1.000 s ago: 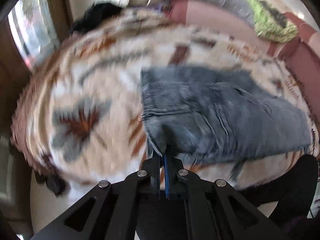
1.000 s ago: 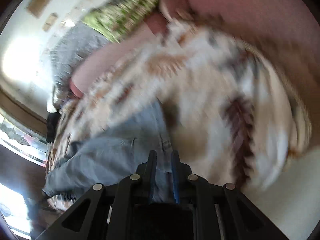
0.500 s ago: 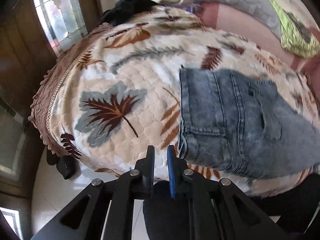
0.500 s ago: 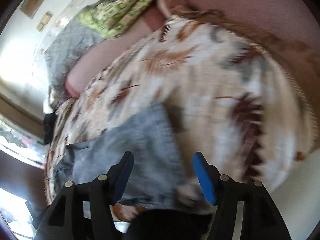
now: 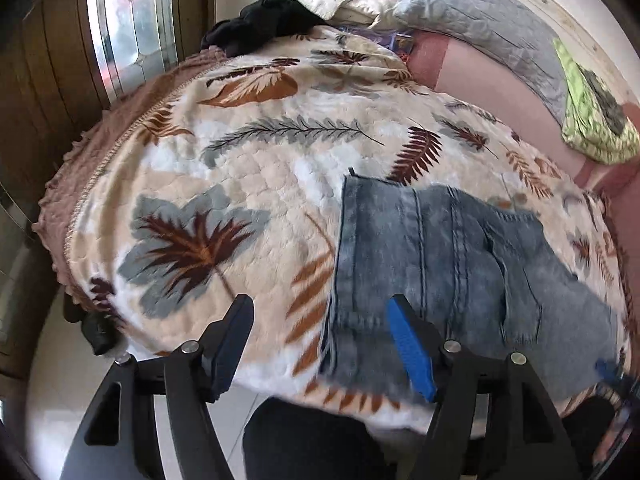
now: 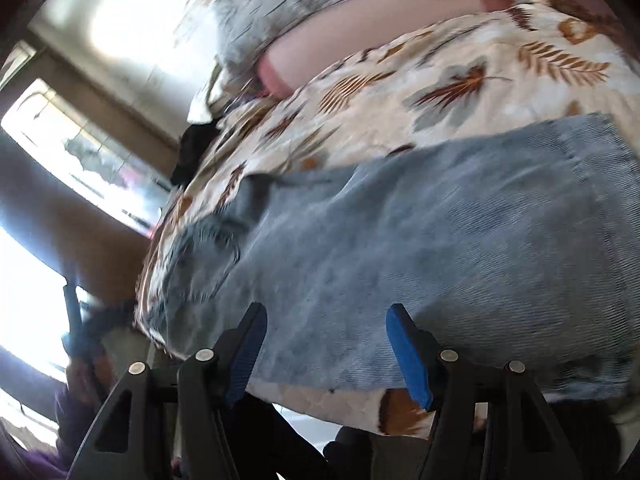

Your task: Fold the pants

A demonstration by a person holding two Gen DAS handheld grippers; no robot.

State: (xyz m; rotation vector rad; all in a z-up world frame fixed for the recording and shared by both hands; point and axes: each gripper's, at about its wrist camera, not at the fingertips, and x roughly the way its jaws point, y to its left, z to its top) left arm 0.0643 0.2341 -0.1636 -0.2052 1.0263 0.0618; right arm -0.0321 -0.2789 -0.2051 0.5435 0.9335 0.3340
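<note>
Daylight floods in from the tall patterned-glass window (image 5: 132, 28) — my left view is bright and mostly sharp, softening only beyond the cream leaf-print quilted blanket (image 5: 248, 184), where the fisheye bends the edges. My right view is smeared with motion blur, and the window (image 6: 52, 152) there blows out to white glare — dark vignette all round.
</note>
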